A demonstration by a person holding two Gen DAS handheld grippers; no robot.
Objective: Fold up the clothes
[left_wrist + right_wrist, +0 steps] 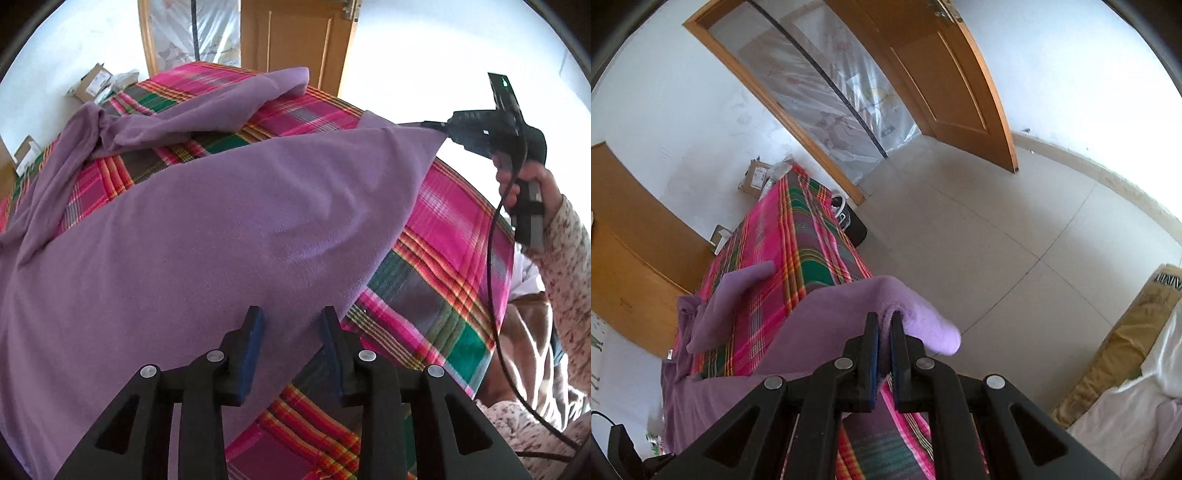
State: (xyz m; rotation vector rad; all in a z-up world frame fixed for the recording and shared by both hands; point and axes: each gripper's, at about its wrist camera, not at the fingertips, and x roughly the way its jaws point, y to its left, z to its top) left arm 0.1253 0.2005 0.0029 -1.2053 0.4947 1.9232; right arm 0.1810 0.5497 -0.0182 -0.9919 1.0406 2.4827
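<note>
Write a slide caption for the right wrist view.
Right gripper pinches purple garment corner above plaid-covered table.

No legible text; box [1167, 282] lettering unreadable

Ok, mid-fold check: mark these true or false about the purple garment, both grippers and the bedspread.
1. The right gripper is clamped on the purple garment. True.
2. The left gripper is shut on the cloth. False: its jaws stand apart over the garment's edge.
3. The garment lies on a plain white sheet. False: it lies on a pink and green plaid bedspread.
4. A wooden door stands open. True.
</note>
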